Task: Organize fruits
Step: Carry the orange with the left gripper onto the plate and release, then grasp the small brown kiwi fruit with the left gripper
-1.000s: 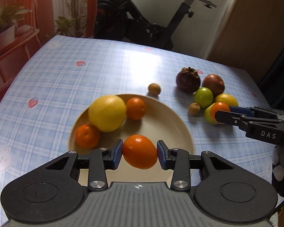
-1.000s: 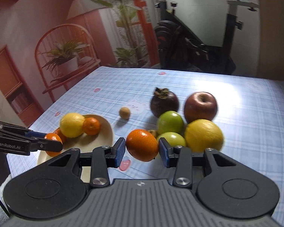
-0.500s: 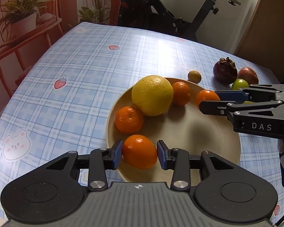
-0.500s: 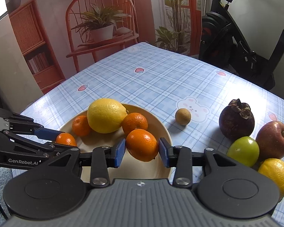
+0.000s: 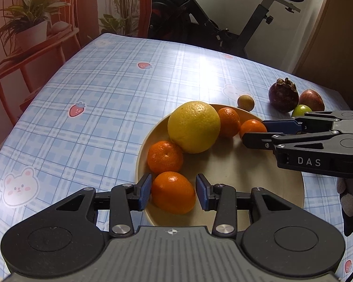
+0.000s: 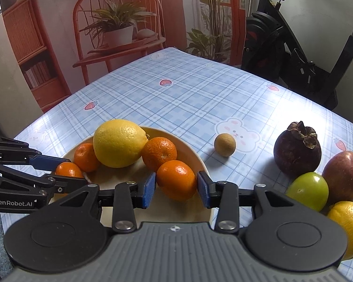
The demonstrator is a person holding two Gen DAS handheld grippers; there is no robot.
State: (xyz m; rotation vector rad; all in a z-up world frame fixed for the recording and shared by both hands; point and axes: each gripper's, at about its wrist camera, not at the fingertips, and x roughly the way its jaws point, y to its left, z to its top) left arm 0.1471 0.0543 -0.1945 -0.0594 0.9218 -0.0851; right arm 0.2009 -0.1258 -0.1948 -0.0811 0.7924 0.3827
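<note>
On the left half of the blue checked desk (image 6: 200, 94) sits a cream plate (image 5: 258, 188). At the plate's near left edge the left gripper (image 5: 173, 191) points down at it. Its jaws have just been opening, and they now stand slightly apart around the near orange (image 5: 174, 197), which rests on the plate between the pads; a thin gap shows on the orange's right side, so nothing is gripped. Just beyond lies a second orange (image 5: 165, 157), touching a big lemon (image 5: 193, 127) on the plate's far side. A third orange (image 5: 228, 122) lies against the lemon's right flank.

Right of that, the right gripper (image 6: 176, 189) reaches in over the plate's right rim. Its jaws are narrowly set and closed on a fourth orange (image 6: 176, 179), both pads against its sides, low over the plate beside the third orange.

Off the plate to the right, a small brown fruit (image 6: 224, 144) lies alone on the desk. Farther right stands a mangosteen (image 6: 297, 151). Near it cluster a green apple (image 6: 308, 191), a red apple (image 6: 343, 176) and a yellow citrus (image 6: 350, 225), all touching.
</note>
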